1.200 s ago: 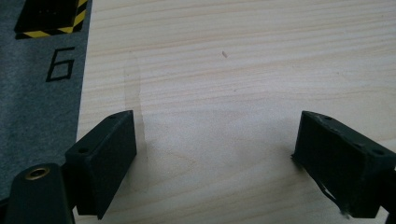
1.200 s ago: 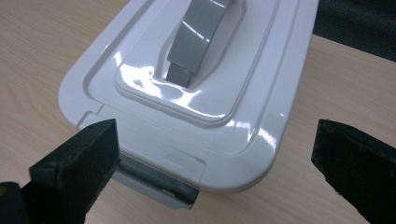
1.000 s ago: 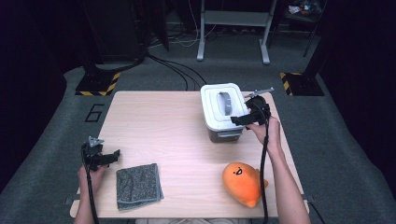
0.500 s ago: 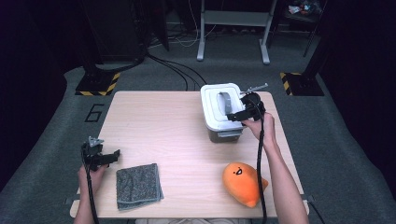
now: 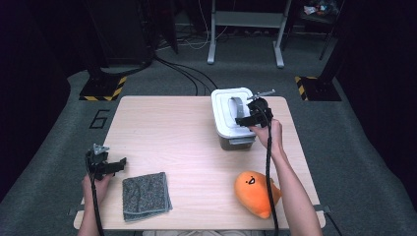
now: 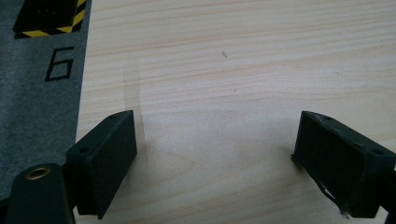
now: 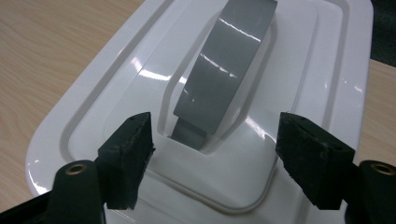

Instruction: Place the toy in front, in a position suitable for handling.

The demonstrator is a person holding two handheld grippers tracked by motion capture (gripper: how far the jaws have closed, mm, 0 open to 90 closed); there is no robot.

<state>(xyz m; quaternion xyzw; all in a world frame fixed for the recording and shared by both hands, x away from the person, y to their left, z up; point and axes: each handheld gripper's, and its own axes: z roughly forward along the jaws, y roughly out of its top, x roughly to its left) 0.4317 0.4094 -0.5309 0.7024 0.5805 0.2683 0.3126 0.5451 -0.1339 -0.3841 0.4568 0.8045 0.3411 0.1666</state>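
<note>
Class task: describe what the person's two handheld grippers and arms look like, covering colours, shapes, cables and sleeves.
Both the left gripper and the right gripper are black, each with two blocky, rectangular black jaws. A brass-ringed hole sits beside the jaws. A grey plate tops each gripper, and a black cable trails back along each forearm. The forearms are bare, with no sleeves visible.

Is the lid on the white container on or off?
On. The white lid with its grey handle sits flush atop the container.

Your middle of the surface (image 5: 187,132) lies bare, free passage. Obstacles: white box (image 5: 221,115) with its grey handle (image 5: 237,106) far right, orange plush (image 5: 255,191) near right, grey cloth (image 5: 146,195) near left.
</note>
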